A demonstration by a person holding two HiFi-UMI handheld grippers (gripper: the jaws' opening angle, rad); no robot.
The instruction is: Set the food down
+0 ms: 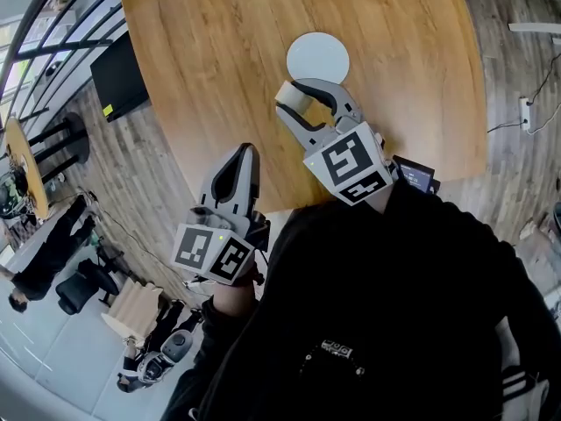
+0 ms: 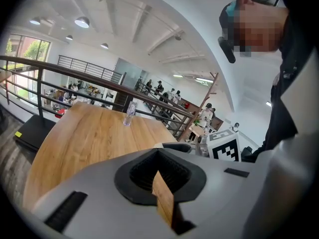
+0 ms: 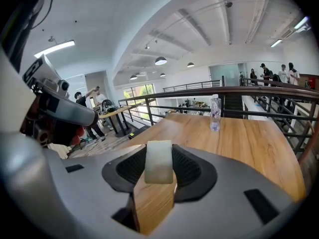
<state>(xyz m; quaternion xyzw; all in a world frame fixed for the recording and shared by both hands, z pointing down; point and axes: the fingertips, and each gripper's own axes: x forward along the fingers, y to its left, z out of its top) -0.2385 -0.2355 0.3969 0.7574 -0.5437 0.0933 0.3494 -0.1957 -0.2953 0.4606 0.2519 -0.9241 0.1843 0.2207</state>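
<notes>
A round white plate (image 1: 317,58) lies on the wooden table (image 1: 202,51) in the head view. Just on my side of the plate, my right gripper (image 1: 307,95) is shut on a pale, whitish block of food (image 1: 296,100). In the right gripper view the food (image 3: 159,167) sits clamped between the jaws of the right gripper (image 3: 159,156), above the tabletop. My left gripper (image 1: 244,154) hangs lower left, over the table's near edge. Its jaws stand together with nothing between them, and only a thin slit of wood shows in the left gripper view (image 2: 160,176).
A clear water bottle (image 3: 215,113) stands at the table's far side by the railing (image 3: 259,91), and it shows from the left gripper too (image 2: 129,114). A black box (image 1: 118,73) sits on the floor left of the table. A small dark device (image 1: 414,176) lies at the table's near right edge.
</notes>
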